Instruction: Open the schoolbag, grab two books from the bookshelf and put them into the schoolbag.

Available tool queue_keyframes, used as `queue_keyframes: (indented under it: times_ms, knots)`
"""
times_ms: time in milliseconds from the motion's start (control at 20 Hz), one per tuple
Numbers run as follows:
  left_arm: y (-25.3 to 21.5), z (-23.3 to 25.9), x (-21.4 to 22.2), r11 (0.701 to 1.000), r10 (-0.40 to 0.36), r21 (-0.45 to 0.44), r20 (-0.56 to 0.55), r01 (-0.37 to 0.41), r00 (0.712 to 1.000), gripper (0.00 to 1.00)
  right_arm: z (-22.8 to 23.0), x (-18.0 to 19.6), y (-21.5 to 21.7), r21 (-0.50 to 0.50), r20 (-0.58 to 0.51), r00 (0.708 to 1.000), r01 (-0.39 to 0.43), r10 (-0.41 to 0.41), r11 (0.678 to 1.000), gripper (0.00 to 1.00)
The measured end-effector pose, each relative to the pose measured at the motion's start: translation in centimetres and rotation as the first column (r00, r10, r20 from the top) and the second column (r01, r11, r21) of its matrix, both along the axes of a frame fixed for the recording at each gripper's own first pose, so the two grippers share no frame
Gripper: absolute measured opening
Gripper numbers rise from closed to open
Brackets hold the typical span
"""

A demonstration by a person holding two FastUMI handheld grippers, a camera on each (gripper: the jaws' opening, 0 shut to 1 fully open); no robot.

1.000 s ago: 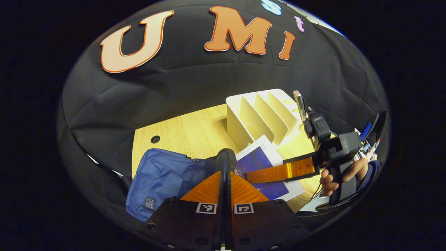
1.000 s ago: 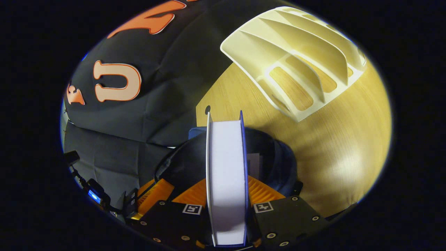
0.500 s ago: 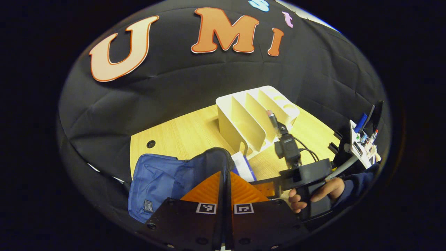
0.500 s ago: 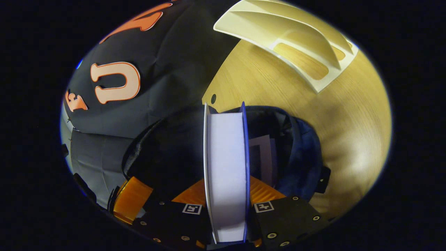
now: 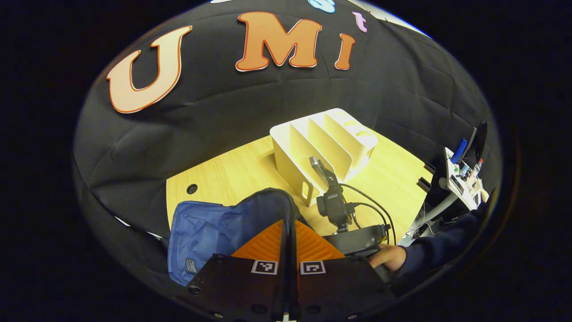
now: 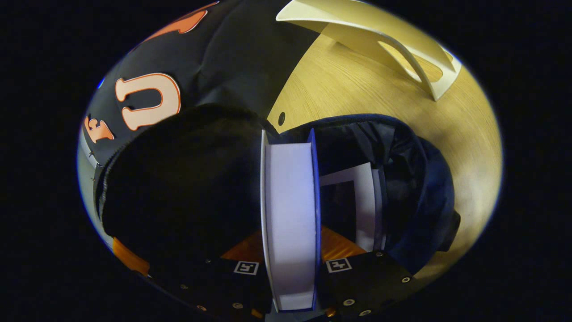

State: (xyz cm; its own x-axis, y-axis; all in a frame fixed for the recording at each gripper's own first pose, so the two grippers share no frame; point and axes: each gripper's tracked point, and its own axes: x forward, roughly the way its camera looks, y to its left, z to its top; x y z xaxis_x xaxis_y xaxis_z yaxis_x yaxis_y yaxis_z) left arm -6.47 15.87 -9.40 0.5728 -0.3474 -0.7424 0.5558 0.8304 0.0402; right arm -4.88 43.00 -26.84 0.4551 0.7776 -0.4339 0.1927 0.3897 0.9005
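In the left gripper view, my left gripper (image 5: 288, 230) is shut on the black zip rim of the blue schoolbag (image 5: 203, 226) and holds the flap up. Behind the flap are the right gripper's body and a hand (image 5: 388, 257). In the right gripper view, my right gripper (image 6: 290, 243) is shut on a white-paged, blue-covered book (image 6: 290, 210), seen edge-on. The book's far end reaches into the schoolbag's dark open mouth (image 6: 393, 179). Another book (image 6: 355, 201) with a white border stands inside the bag, just right of the held one. The white bookshelf (image 5: 321, 141) stands beyond the bag, its slots bare.
The wooden table (image 5: 232, 172) has a round cable hole (image 5: 191, 188) near its left edge. The bookshelf (image 6: 393, 42) lies at the top of the right gripper view. A stand with electronics (image 5: 462, 172) sits off the table's right side.
My right gripper has carried the book leftward and down into the bag's mouth, which now looms larger around it. In the left gripper view the book has gone behind the flap. The left gripper held still.
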Motion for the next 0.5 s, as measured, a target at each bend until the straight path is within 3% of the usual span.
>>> queue_keyframes:
  times_ms: [100,150,200,300,400,500]
  knots:
    - [0.3,0.2,0.1,1.000,-0.007,0.011,0.007,0.007,1.000,0.04,-0.1,0.1,0.5,0.011,0.000,1.000,0.002,-0.002,1.000,0.40]
    - [0.1,0.4,0.0,1.000,-0.005,0.006,0.007,0.005,1.000,0.04,-0.3,0.2,0.6,0.017,0.001,1.000,-0.001,0.001,1.000,0.50]
    - [0.0,0.5,-0.1,1.000,-0.006,0.001,0.005,0.006,1.000,0.04,-0.2,0.2,0.7,0.023,-0.001,1.000,0.001,-0.001,1.000,0.40]
    - [0.2,0.3,0.0,1.000,0.007,-0.006,0.002,-0.007,1.000,0.04,-0.5,0.3,1.0,0.033,-0.015,1.000,-0.001,0.001,0.999,0.40]
    - [0.9,-0.1,0.3,0.999,0.027,-0.017,-0.008,-0.028,1.000,0.04,-2.1,0.0,1.3,-0.027,-0.079,0.997,-0.017,0.015,0.999,0.43]
    - [1.4,-0.1,0.6,0.998,0.051,-0.031,-0.011,-0.051,0.999,0.04,-3.0,-0.1,1.2,-0.087,-0.106,0.994,-0.035,0.025,0.996,0.60]
